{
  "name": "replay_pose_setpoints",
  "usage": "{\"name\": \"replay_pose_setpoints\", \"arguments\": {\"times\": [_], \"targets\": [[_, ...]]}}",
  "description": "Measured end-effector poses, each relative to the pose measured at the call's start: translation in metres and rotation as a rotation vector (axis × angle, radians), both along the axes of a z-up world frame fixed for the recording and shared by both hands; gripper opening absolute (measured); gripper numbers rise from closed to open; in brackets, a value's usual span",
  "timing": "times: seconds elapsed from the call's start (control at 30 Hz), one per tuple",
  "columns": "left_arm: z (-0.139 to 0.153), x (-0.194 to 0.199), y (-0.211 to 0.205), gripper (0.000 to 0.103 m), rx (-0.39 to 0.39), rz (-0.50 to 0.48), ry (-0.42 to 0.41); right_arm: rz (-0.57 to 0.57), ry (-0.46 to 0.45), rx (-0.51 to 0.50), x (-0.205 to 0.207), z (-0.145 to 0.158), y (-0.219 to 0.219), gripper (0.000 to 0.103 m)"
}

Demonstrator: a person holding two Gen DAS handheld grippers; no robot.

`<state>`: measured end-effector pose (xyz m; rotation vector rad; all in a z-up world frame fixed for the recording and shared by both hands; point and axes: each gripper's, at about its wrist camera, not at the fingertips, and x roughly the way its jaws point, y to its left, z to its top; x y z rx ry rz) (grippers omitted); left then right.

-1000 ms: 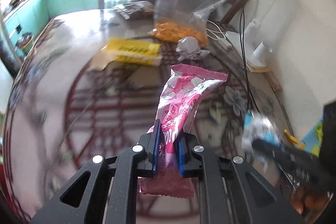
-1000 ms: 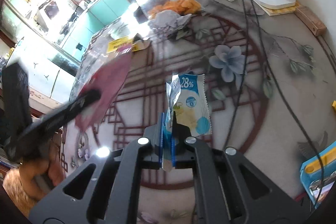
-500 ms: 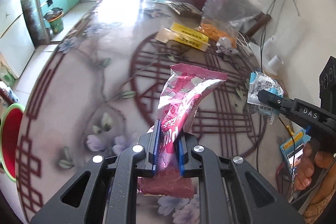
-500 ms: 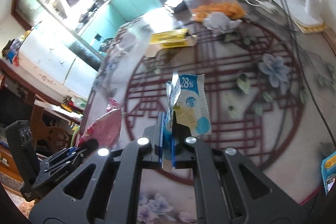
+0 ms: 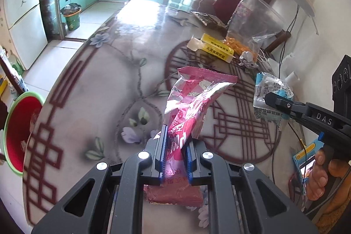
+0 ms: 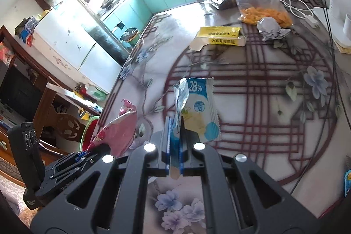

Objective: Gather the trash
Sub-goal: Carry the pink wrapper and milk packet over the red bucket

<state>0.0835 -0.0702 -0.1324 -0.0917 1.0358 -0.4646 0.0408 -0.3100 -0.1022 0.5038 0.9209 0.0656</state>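
My left gripper (image 5: 175, 139) is shut on a pink snack wrapper (image 5: 193, 98) and holds it above the patterned table. My right gripper (image 6: 174, 131) is shut on a blue and white wrapper (image 6: 198, 111), also above the table. That wrapper shows in the left wrist view (image 5: 271, 94) at the right, and the pink wrapper shows in the right wrist view (image 6: 116, 133) at the lower left. A red bin with a green rim (image 5: 15, 131) stands on the floor left of the table; its rim shows in the right wrist view (image 6: 88, 127).
A yellow box (image 6: 220, 35), a crumpled grey wrapper (image 6: 271, 27) and a clear bag of orange snacks (image 6: 263, 12) lie at the table's far side. Black cables (image 6: 329, 80) run along the right. A blue packet (image 5: 303, 159) lies at the right edge.
Both grippers have pulled back and swung left with their wrappers, towards the table's left edge. The red bin has come into view. Both grips are unchanged.
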Motion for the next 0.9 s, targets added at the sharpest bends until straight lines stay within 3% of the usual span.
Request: {"name": "replay_pose_setpoints", "arguments": {"times": [0.9], "targets": [[0.001, 0.036, 0.146, 0.012, -0.034, -0.016, -0.009, -0.002, 0.002, -0.106, 0.026, 0.018, 0.151, 0.006]]}}
